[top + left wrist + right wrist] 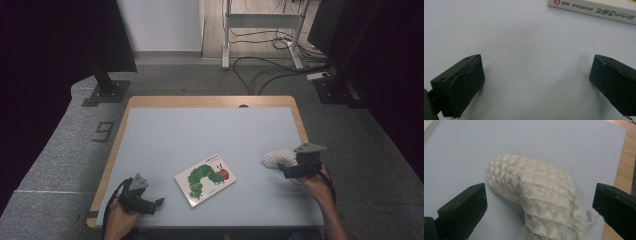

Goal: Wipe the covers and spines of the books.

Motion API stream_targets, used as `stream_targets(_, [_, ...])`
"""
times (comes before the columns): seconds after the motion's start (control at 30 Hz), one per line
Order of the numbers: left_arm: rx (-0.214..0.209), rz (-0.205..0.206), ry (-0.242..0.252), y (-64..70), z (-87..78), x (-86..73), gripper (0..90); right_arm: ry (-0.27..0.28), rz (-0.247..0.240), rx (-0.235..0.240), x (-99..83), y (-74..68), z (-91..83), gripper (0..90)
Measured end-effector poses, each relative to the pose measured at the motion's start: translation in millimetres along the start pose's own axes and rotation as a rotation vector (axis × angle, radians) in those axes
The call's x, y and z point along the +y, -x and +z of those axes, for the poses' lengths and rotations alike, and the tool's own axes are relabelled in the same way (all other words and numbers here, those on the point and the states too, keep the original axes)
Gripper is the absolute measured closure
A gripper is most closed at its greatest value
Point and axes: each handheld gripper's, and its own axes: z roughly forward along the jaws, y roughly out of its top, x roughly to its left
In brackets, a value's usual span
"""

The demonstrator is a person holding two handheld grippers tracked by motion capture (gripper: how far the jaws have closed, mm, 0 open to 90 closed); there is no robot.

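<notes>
right gripper view: your right gripper (pixel 537 202) hangs jaws spread over the white knitted cloth (pixel 536 192); lower, pinch mid-fold; left gripper (pixel 536 82) spread near the book (pixel 594 8).

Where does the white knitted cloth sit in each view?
High view: cloth at right, beside the right gripper.
Left gripper view: book edge at top, no cloth.
Right gripper view: cloth centre, between the open jaws.
Shared landmark: the pale blue table.
</notes>
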Motion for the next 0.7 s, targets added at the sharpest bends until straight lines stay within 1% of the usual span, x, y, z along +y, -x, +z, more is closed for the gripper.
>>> stream_targets(0.1, [-0.001, 0.003, -0.001, 0.1, 0.0, 0.3, 0.0, 0.013, -0.011, 0.022, 6.6, -6.3, -0.4, 0.0])
stream_targets(0.2, [0.0, 0.007, -0.003, 0.6, 0.2, 1.1, 0.0, 0.006, -0.034, 0.042, 11.9, -13.3, 1.4, 0.0])
stream_targets(0.27, [-0.009, 0.017, -0.002, 1.6, 1.2, 2.7, 0.0, 0.003, -0.053, 0.056, 15.2, -18.0, 3.0, 0.0])
stream_targets(0.37, [-0.031, 0.046, -0.004, 7.8, 6.3, 8.5, 0.0, 0.005, -0.076, 0.069, 20.4, -24.5, 5.1, 0.0])
stream_targets(0.43, [-0.046, 0.071, -0.004, 12.8, 10.2, 13.3, 0.0, 0.008, -0.082, 0.08, 24.0, -28.3, 5.7, 0.0])
stream_targets(0.5, [-0.046, 0.091, -0.008, 16.4, 12.6, 17.3, 0.0, 0.009, -0.09, 0.098, 27.6, -32.1, 6.0, 0.0])
stream_targets(0.6, [-0.047, 0.11, -0.017, 20.3, 14.8, 21.6, 0.0, 0.015, -0.103, 0.11, 32.0, -37.4, 7.1, 0.1])
stream_targets(0.7, [-0.065, 0.128, -0.019, 25.1, 17.9, 25.2, 0.0, 0.012, -0.11, 0.121, 35.1, -41.9, 9.8, 0.5])
